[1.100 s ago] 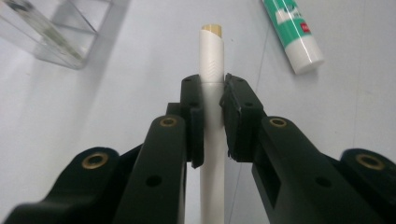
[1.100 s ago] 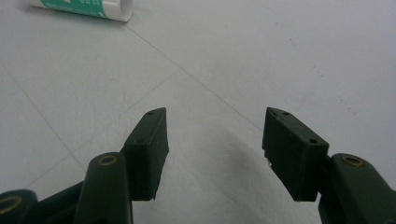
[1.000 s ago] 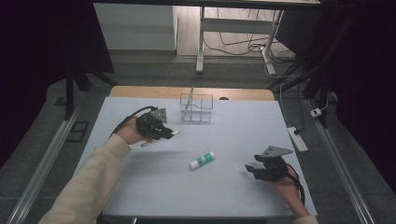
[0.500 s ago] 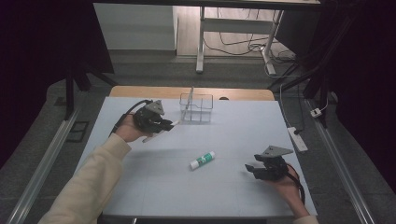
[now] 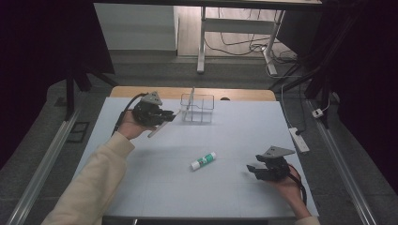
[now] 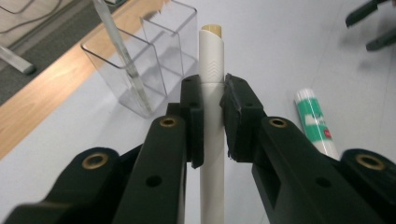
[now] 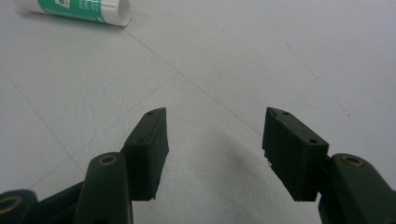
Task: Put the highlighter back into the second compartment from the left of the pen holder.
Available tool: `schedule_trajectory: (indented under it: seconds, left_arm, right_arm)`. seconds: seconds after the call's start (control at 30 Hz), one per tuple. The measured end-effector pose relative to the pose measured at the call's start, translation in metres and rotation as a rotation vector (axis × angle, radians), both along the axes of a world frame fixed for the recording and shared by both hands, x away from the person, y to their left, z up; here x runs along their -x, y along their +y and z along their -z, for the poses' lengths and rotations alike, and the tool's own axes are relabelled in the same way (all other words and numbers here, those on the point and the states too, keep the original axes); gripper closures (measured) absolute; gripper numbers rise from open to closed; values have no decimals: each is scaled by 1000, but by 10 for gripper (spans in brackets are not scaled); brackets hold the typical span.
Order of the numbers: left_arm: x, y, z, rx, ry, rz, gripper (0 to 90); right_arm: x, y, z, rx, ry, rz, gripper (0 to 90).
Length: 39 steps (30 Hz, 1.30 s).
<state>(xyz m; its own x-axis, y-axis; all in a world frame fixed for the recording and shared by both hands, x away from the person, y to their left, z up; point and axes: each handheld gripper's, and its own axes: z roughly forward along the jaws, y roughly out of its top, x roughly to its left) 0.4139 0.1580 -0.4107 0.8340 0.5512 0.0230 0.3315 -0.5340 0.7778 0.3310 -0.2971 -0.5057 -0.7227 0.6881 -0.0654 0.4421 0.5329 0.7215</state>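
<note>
My left gripper (image 5: 168,115) is shut on a white pen (image 6: 212,70) with a tan tip, held above the table's far left part. The pen's tip points toward a clear plastic organizer (image 5: 198,108) just to its right, which holds a clear stick (image 5: 190,99). In the left gripper view the organizer (image 6: 140,70) stands just beyond the pen on the left. A green-and-white glue stick (image 5: 204,161) lies mid-table, also seen in the left gripper view (image 6: 314,120) and the right gripper view (image 7: 77,10). My right gripper (image 5: 252,169) rests low at the near right, open and holding nothing (image 7: 214,149).
A pale grey mat (image 5: 244,126) covers the table, with a strip of wood (image 5: 141,91) along the far edge. A white power strip (image 5: 298,139) lies off the right side. A metal rail (image 5: 42,164) runs along the left of the table.
My left gripper has carried the pen away from me and a little to the right, closer to the organizer. The right gripper and the glue stick have stayed put.
</note>
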Motion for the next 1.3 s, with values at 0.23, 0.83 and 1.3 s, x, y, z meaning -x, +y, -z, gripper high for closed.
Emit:
schedule_trajectory:
  seconds: [0.23, 0.83, 1.3]
  left_arm:
    - [-5, -2, -6, 69, -15, -33, 784]
    - [-20, -11, -15, 149, -55, -101, 784]
    - [-32, -24, -20, 196, -73, -130, 784]
  right_arm:
    - [0, -1, -1, -2, -4, 3, 397]
    - [0, -2, 0, -4, -9, 6, 397]
    - [-1, -1, 1, 0, -11, 7, 397]
